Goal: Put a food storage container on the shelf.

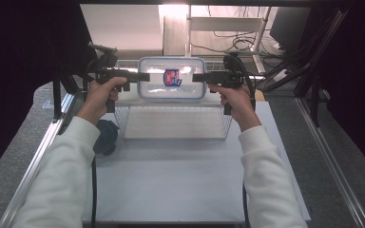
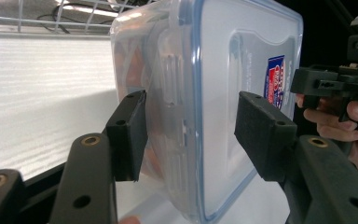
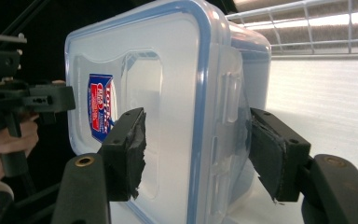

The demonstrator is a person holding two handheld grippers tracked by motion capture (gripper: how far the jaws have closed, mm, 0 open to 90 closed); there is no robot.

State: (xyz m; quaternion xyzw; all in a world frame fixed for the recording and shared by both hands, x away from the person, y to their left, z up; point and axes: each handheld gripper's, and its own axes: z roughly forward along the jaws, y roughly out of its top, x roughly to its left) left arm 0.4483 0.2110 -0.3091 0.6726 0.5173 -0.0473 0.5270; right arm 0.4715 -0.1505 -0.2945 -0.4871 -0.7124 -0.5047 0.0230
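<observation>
A white table [image 1: 171, 190] carries a wire basket [image 1: 173, 122] and dark cloth [image 1: 106, 137].

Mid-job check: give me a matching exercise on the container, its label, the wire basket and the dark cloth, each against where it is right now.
1 container
2 label
3 wire basket
4 dark cloth

A on the table, left of the wire basket
B stuck on the lid
C clamped between left gripper and right gripper
D standing on the table, below the grippers

Pairs: 1-C, 2-B, 3-D, 4-A
</observation>
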